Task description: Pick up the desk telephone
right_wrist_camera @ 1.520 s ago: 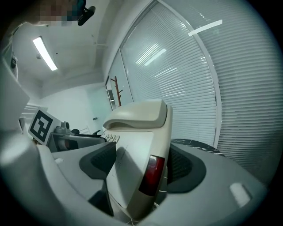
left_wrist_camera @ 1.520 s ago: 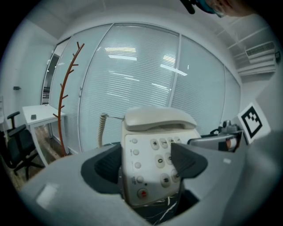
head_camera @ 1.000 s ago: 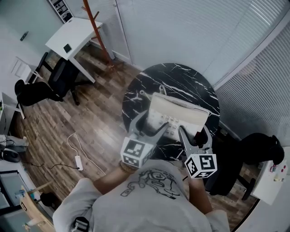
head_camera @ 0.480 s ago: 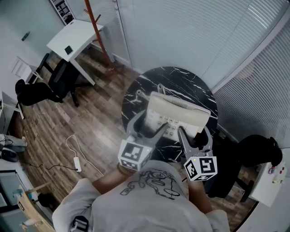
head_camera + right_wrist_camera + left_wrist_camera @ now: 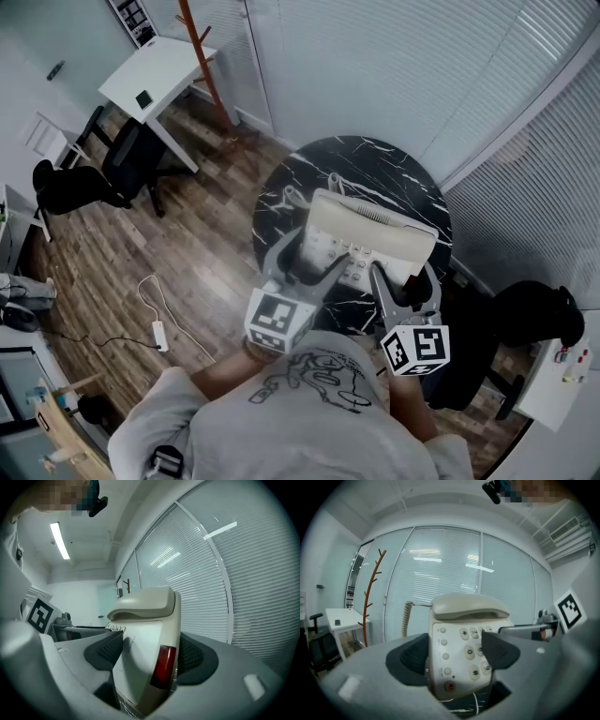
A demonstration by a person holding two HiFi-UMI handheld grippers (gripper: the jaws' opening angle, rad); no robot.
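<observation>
So the desk telephone is clamped at both ends here. The left tool is closed on the keypad end, with one dark pad pressed to the left edge of the body and the other laid over the right-hand keys. The right tool is closed on the other end, its pads set wide against the front and back of the casing, and a red panel is seen right between them. The handset is seated in its cradle just past the tips of both tools. A coiled cord is seen just beyond the left tool's left pad. The phone is tipped with its keys facing back along the tools. The round black marble tabletop is spread out beneath both tools, and a bit of it is glimpsed under the phone between the left tool's pads. The base looks to be clear of the marble, though that can't really be confirmed from these angles. A wooden coat stand and a white desk are seen well off to the left tool's left.
</observation>
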